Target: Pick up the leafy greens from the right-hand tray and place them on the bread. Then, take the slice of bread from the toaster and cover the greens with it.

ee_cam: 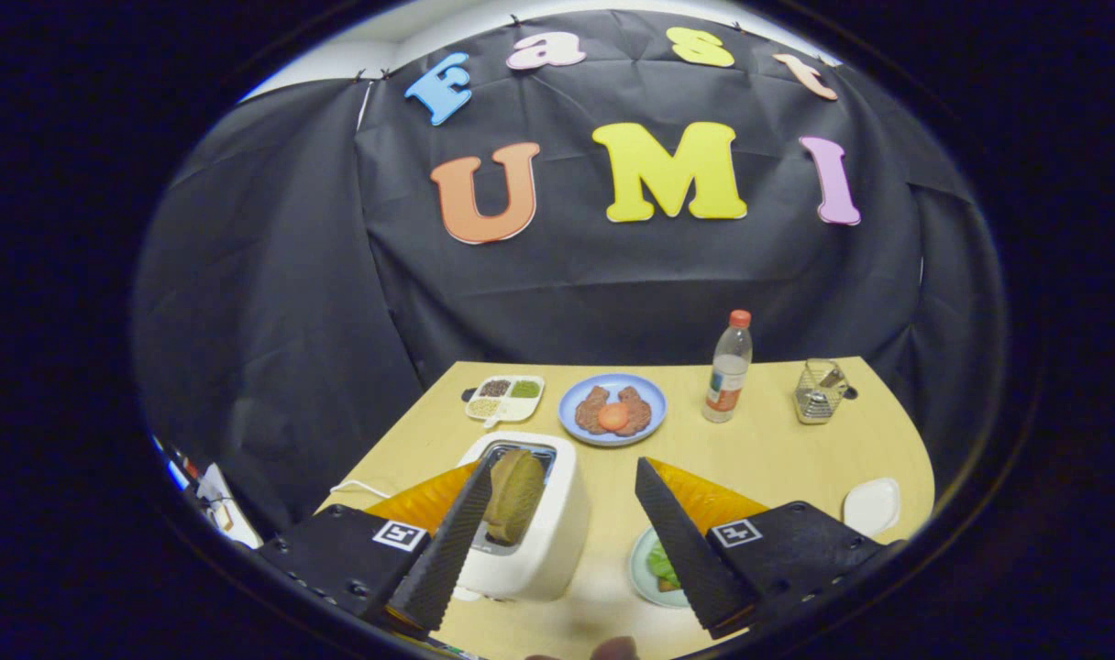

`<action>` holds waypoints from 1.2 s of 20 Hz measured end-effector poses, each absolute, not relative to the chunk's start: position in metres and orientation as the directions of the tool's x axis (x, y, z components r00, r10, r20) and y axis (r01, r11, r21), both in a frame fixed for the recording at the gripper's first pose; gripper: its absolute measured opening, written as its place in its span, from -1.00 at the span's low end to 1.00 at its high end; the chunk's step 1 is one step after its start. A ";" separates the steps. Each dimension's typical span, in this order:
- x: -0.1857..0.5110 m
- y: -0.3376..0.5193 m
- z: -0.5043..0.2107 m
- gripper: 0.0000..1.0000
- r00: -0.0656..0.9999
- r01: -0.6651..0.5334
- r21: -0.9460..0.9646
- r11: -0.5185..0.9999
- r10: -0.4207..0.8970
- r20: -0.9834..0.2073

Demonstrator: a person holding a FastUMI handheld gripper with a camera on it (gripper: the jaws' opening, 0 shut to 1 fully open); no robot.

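**Tool hangs open over toaster and plated greens**

Black cloth walls back a pale wooden tabletop [759,458] where a sandwich is partly assembled. Low over the near edge hangs the tool [567,477], its two fingers spread wide and holding nothing.

A white toaster [544,522] stands just ahead of the left finger, which crosses in front of its near-left corner. Upright in the slot sits a slice of bread [513,495], browned, its left edge hidden behind that finger. The toaster lies mostly in the gap between the fingers, nearer the left one. A thin white cord [356,486] trails off its left side.

Beside the right finger, a small pale green plate [645,582] carries leafy greens [663,564] with a brownish piece beneath them. That finger covers most of the plate, so whether the brown piece is bread is hard to tell. A white tray [872,506] sits to the right of the tool near the tabletop's edge; its contents cannot be made out.

Well beyond the fingers stand a blue plate [612,387] holding brown patties and a round orange-red slice, a divided white dish [505,398] of grains and seeds, a clear bottle [728,367] with a red cap, and a clear glass jug [819,392]. Part of a person's hand [612,649] shows between the fingers' bases, cut off.
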State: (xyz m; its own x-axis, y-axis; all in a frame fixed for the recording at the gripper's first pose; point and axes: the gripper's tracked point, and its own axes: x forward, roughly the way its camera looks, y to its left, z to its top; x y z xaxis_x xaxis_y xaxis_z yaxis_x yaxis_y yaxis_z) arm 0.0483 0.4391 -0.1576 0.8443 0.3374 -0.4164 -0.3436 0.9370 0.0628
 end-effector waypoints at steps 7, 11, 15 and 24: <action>0.066 0.486 -0.209 0.89 0.813 -0.298 0.051 0.953 0.282 -0.509; 0.081 0.495 -0.219 0.54 0.818 -0.263 0.031 0.964 0.240 -0.523; 0.093 0.492 -0.224 -0.16 0.813 -0.232 0.023 0.972 0.207 -0.545; 0.089 0.481 -0.169 -0.84 0.808 -0.294 0.096 0.951 0.301 -0.507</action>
State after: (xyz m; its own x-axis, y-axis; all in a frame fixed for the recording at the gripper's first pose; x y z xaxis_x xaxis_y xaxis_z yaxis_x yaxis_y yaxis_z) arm 0.0890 0.4808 -0.1693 0.8079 0.3011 -0.5066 -0.2944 0.9509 0.0955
